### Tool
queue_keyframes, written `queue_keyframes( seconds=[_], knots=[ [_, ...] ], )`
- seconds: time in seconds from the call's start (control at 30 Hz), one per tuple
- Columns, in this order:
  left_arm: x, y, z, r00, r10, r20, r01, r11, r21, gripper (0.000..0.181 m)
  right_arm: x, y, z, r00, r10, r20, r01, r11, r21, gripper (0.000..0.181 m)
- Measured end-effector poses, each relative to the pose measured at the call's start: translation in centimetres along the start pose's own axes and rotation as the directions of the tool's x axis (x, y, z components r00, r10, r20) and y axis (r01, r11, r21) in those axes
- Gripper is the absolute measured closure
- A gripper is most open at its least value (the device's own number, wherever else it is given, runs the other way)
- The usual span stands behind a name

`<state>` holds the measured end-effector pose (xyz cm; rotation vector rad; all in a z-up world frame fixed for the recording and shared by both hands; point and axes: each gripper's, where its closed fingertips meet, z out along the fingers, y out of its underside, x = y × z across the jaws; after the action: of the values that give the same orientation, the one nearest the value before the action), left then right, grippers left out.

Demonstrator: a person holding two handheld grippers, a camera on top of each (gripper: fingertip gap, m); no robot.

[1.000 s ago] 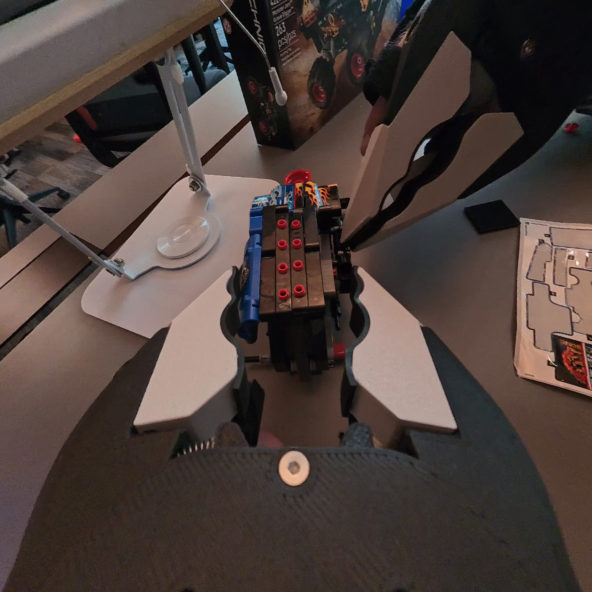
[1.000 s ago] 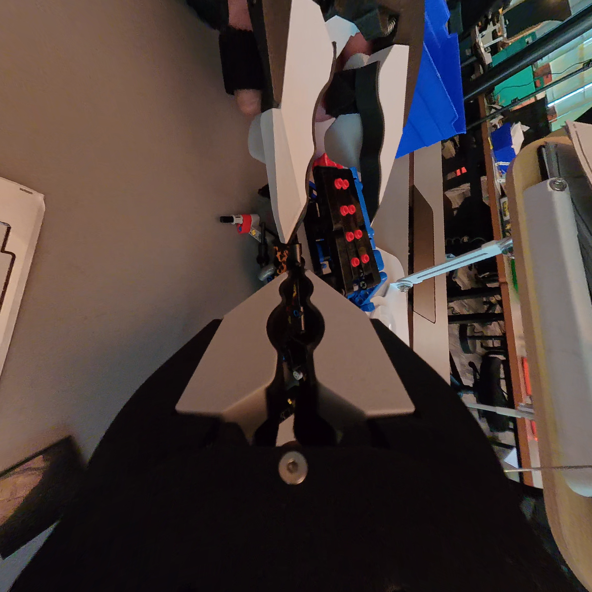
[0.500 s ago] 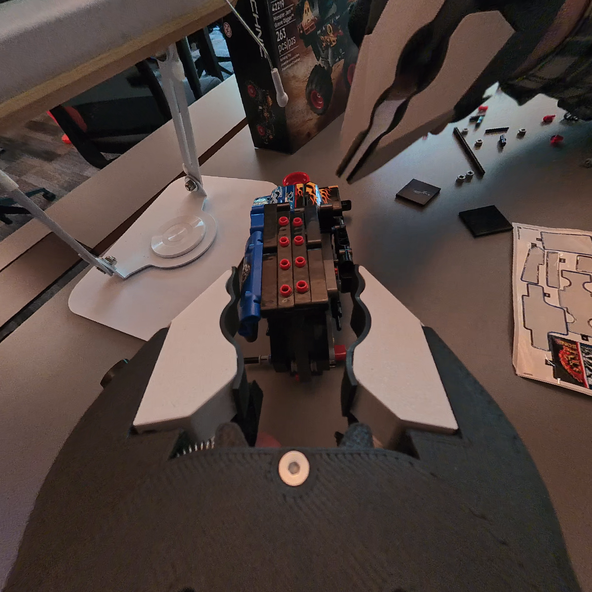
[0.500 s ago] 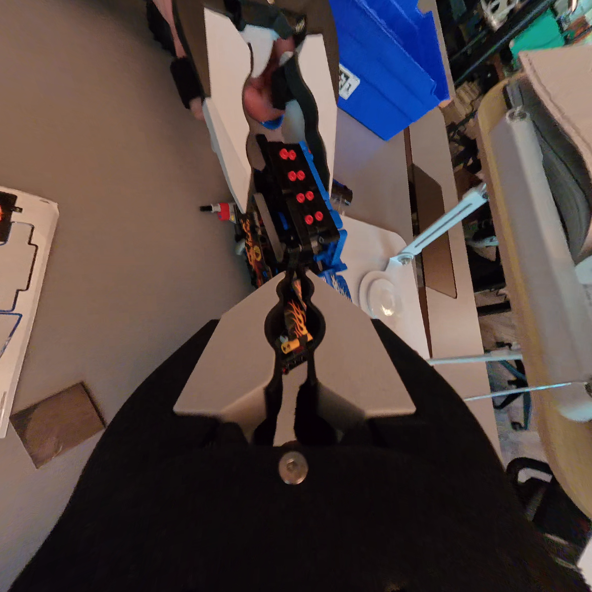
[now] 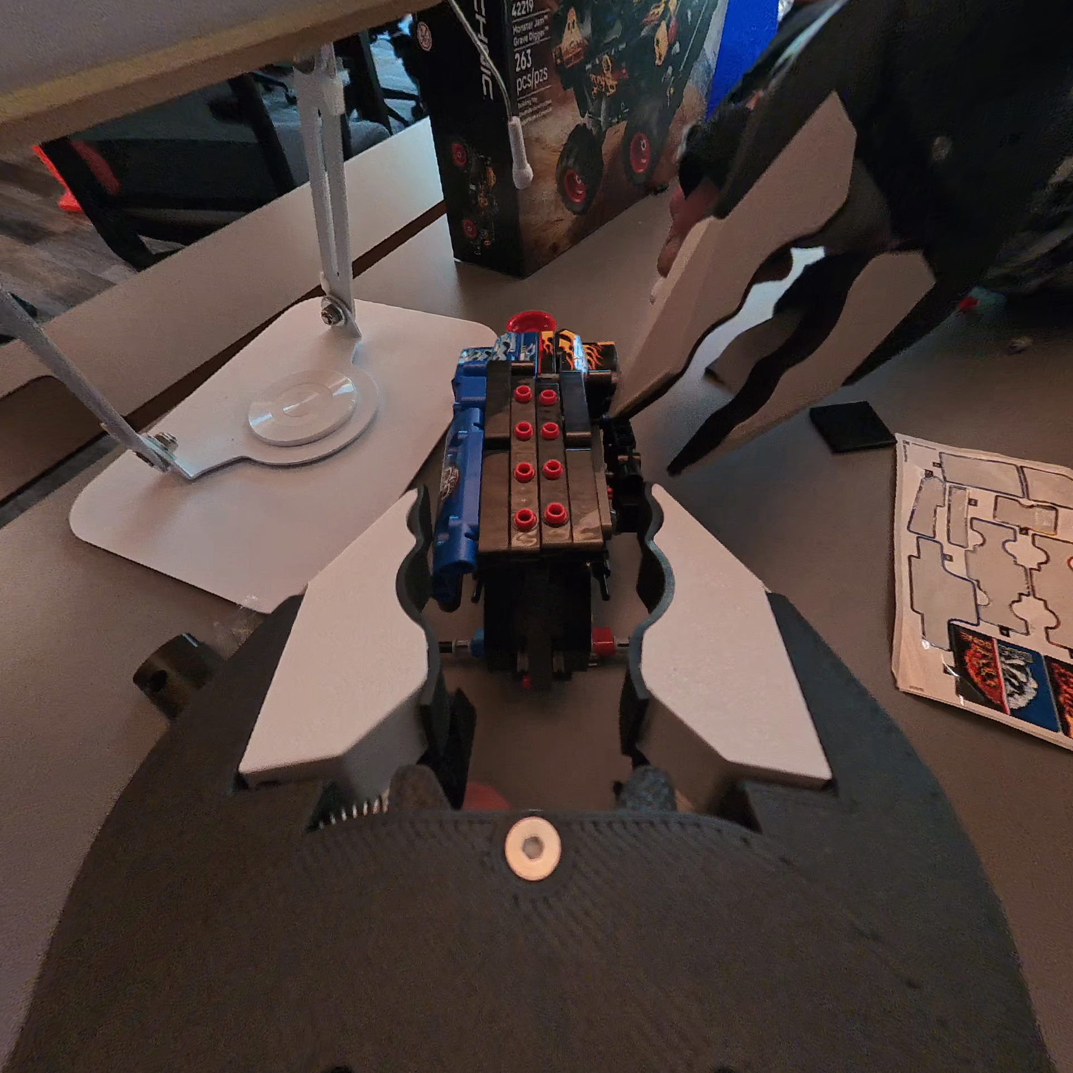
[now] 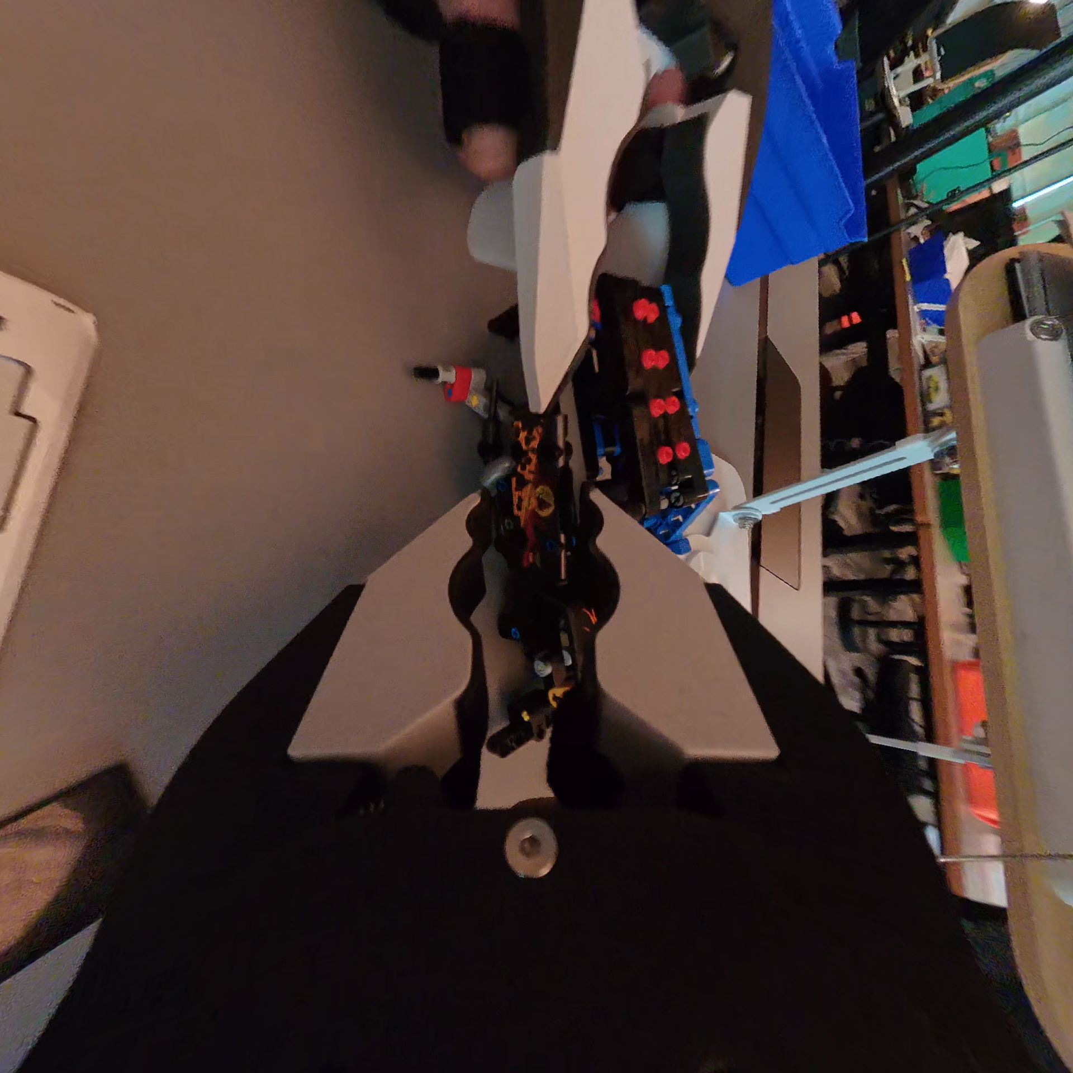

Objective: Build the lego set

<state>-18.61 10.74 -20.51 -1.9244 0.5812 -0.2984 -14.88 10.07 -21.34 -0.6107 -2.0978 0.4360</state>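
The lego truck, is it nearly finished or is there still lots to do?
Partly built. Done: the lego truck has a black body with red studs on top, a blue side and flame stickers. In hand: the left gripper straddles the body, while the right gripper holds a black flame-patterned panel at its other side. Left: no wheels show on it, and the sticker sheet still has stickers.

From my left wrist view, the lego truck body [image 5: 540,482] sits on the table [image 5: 755,534] between my left gripper's [image 5: 534,557] fingers. The lamp base [image 5: 261,441] lies to its left, the set box [image 5: 557,116] stands behind it, and the sticker sheet [image 5: 987,580] lies to its right. My right gripper [image 5: 644,441] reaches in from the right, touching the body's far right side.
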Motion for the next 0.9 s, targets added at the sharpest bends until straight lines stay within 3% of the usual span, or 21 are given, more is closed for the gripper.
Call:
queue_keyframes(
  seconds=[0.23, 0.4, 0.53, 0.9],
  knots=[
    [-1.3, 0.8, -1.9, 1.000, -0.003, 0.020, 0.005, 0.999, -0.054, 0.116, 0.5, 0.4, 0.6, 0.996, -0.052, -0.073, 0.049, 0.998, -0.033, 0.168],
    [-0.5, 1.4, -0.9, 1.000, -0.012, -0.015, 0.011, 0.997, -0.077, 0.129, 0.2, 0.2, 0.8, 0.993, -0.082, -0.085, 0.080, 0.996, -0.029, 0.157],
    [-0.5, 1.4, -0.9, 1.000, -0.024, -0.019, 0.023, 0.997, -0.076, 0.130, 0.2, 0.1, 0.9, 0.985, -0.125, -0.123, 0.122, 0.992, -0.029, 0.161],
    [0.5, 1.2, -0.6, 0.998, -0.027, -0.059, 0.022, 0.997, -0.075, 0.130, -0.6, 0.0, -0.2, 0.985, -0.160, -0.059, 0.163, 0.985, 0.064, 0.164]
  ],
)
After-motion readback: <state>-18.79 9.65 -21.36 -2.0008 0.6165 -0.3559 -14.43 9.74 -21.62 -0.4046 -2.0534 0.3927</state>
